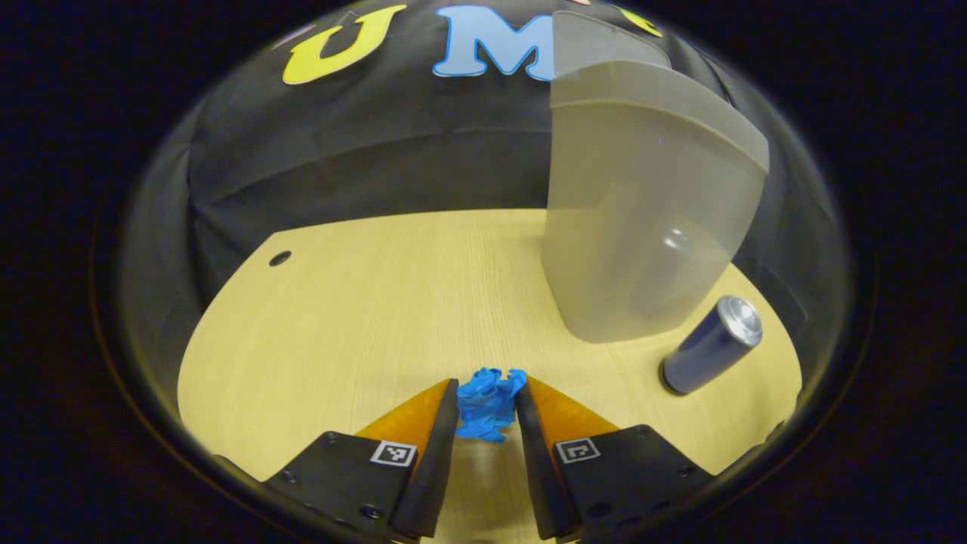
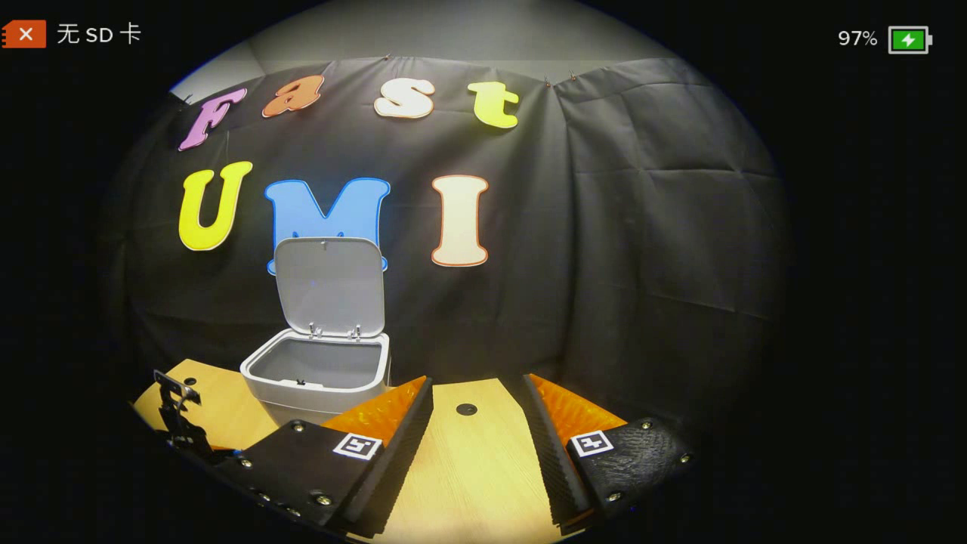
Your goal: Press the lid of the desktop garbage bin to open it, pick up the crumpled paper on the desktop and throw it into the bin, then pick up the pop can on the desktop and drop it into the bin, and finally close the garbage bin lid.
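In the left gripper view a blue crumpled paper (image 1: 489, 404) sits between my left gripper's (image 1: 487, 412) fingertips, and both fingers press on its sides just above the wooden desktop (image 1: 363, 317). The pale grey bin (image 1: 642, 219) rises close ahead on the right. A dark blue pop can (image 1: 710, 347) with a silver top stands beside the bin. In the right gripper view the same bin (image 2: 317, 374) stands to the left with its lid (image 2: 330, 283) raised upright and its inside showing. My right gripper (image 2: 477, 393) hangs open over the desktop with nothing between its fingers.
A small round hole (image 1: 279, 258) marks the desktop's far left part, and another hole (image 2: 466, 409) lies ahead of the right gripper. Part of the other gripper's body (image 2: 177, 423) pokes in at the lower left of the right gripper view. Black cloth walls close off the back.
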Available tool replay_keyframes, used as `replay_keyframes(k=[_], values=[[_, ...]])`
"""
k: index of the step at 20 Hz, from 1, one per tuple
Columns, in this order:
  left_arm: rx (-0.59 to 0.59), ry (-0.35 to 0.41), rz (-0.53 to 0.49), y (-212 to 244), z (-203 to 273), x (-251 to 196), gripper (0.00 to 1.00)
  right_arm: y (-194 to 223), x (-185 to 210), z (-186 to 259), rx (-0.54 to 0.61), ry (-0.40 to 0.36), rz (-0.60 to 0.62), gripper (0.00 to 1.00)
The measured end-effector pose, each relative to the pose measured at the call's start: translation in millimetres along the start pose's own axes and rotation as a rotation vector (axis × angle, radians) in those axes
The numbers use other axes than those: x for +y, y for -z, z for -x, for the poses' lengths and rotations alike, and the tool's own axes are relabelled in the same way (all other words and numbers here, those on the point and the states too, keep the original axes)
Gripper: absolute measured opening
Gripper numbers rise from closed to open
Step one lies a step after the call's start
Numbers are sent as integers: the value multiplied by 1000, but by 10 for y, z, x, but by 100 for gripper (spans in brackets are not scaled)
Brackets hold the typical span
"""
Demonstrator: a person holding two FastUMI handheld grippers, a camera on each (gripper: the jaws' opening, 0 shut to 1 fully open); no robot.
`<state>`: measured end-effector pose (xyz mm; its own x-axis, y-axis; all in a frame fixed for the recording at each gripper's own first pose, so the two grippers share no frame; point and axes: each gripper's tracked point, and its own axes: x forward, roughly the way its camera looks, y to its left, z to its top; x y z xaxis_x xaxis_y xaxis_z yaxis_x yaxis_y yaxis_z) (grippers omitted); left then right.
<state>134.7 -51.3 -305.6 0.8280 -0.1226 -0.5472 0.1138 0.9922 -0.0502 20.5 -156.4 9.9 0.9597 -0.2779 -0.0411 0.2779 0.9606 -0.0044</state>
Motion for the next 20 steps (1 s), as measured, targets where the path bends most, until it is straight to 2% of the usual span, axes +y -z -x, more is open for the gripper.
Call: replay_keyframes(k=[1,2,7,9,11,12,14,17,20], values=[[-31,1,9,-167,43,22,51,21,7,8,0,-3,-4,76],[-62,5,17,-328,96,46,55,27,17,16,1,-6,-10,76],[-178,38,18,-960,302,-35,55,93,55,33,12,-18,-51,76],[-223,46,18,-1204,392,-68,50,117,54,45,17,-20,-60,76],[-268,57,16,-1459,467,-95,54,140,40,55,20,-20,-69,76],[-290,62,14,-1590,509,-104,52,148,23,59,22,-18,-76,76],[-337,76,12,-1810,563,-193,55,164,-6,67,25,-11,-96,76],[-394,108,1,-2145,660,-331,50,199,-61,83,32,0,-116,76],[-448,139,-21,-2467,746,-496,52,211,-143,126,34,16,-116,76]])
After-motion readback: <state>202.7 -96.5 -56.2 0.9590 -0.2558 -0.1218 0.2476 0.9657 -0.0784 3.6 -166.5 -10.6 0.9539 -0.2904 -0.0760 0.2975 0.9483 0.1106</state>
